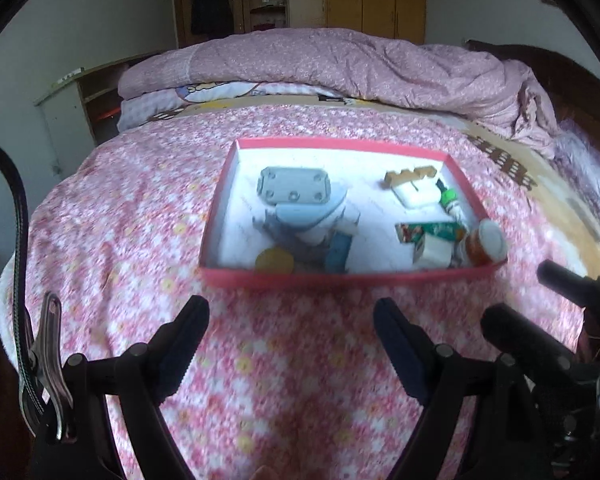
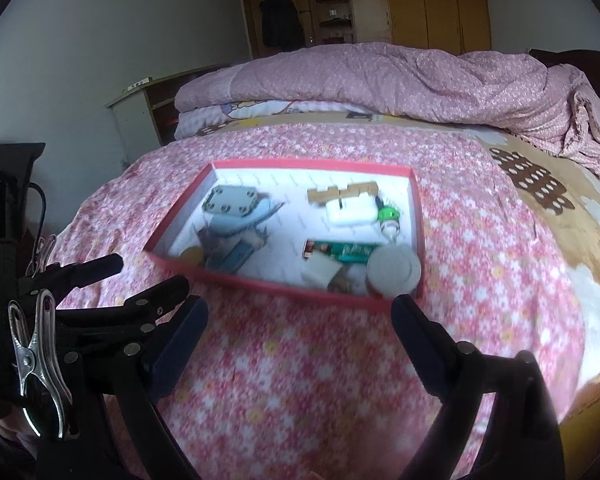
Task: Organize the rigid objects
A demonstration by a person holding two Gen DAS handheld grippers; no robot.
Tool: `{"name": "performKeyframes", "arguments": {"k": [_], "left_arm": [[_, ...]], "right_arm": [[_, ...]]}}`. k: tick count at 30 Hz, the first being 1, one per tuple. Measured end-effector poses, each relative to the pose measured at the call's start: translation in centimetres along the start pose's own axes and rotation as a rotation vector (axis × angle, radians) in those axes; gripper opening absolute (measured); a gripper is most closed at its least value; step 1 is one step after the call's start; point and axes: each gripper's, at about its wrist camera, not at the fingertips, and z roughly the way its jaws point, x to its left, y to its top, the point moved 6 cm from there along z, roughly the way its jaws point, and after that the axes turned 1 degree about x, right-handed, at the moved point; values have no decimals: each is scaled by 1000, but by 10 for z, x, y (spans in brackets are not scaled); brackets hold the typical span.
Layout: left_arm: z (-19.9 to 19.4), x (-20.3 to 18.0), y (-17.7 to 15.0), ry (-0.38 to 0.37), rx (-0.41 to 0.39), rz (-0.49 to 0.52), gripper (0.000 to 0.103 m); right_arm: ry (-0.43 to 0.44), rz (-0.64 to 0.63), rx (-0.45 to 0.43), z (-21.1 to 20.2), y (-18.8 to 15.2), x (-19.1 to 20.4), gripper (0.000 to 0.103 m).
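Red tray (image 1: 342, 278) on the flowered bedspread (image 1: 120, 240), just ahead of both grippers, filled with small hard things in two clusters. On the left side: grey plate (image 1: 294, 190) with holes, atop a pale blue piece (image 1: 300, 216), plus a yellow disc (image 1: 274, 260). On the right side: wooden block (image 1: 410, 176), white box (image 1: 416, 196), green bottle (image 1: 450, 200), green carton (image 1: 432, 232), white-lidded jar (image 1: 486, 244). Probably all light and stiff; jar likely smooth and round, best pinched across lid or body; carton across its narrow faces; plate by its edges. Soft bedding underneath, so tray liable to tilt if pressed.

Left gripper (image 1: 290, 320) and right gripper (image 2: 300, 312): fingers spread wide, nothing between, clear of the tray. Motion blur throughout; tangled grey bits under the blue piece unreadable, labels illegible, contents behind the near wall partly hidden.
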Motion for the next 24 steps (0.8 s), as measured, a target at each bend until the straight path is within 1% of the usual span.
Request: {"name": "performKeyframes", "arguments": {"k": [4, 8, 12, 16, 20, 22, 24], "left_arm": [[-4, -2, -15, -9, 18, 2, 87], [-2, -2, -29, -11, 42, -21, 87], [8, -2, -40, -18, 81, -36, 87], [17, 1, -49, -14, 101, -52, 87], [28, 4, -58, -12, 125, -73, 87], [34, 3, -64, -8, 148, -62, 87], [33, 0, -65, 15, 127, -30, 88]], "right_arm": [[-6, 16, 26, -2, -17, -1, 95], [-11, 54, 52, -2, -34, -7, 95], [-35, 66, 88, 5, -50, -12, 95], [-48, 75, 129, 16, -62, -16, 95], [-87, 74, 146, 23, -70, -20, 95], [-113, 78, 155, 26, -75, -23, 95], [-112, 106, 177, 31, -80, -27, 95]]}}
